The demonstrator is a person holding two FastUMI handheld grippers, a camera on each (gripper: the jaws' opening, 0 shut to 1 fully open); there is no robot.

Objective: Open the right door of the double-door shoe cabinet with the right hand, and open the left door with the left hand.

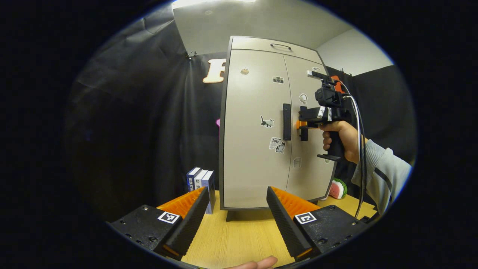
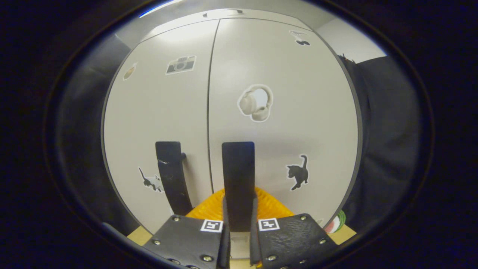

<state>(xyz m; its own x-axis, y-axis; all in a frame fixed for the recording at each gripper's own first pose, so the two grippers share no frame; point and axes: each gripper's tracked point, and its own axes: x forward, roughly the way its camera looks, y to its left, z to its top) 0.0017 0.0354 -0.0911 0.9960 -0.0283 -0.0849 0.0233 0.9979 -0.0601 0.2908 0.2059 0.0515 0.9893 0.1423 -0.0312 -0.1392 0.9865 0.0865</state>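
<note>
The right gripper (image 2: 239, 220) is clamping both fingers on the right door handle (image 2: 238, 179), a dark vertical bar standing just beside the centre seam of the shoe cabinet (image 1: 257, 130). In the left gripper view, a hand (image 1: 341, 138) is holding that gripper against the right door (image 1: 310, 149). The left gripper (image 1: 237, 216) is hanging released, jaws spread wide, well apart from the left door handle (image 1: 286, 121) and gripping nothing.

Risk, as a judgement: the fingers are gripping only the narrow bar, so a pull off the hinge arc may be letting them slide off. A hard pull may also be rocking the cabinet, which is standing on short feet near the back edge of the wooden table (image 1: 239, 239).

Both doors are sitting shut and flush. The panels are looking pale, smooth and glossy, carrying small stickers. The left door (image 1: 254, 149) is awaiting the left gripper.
</note>
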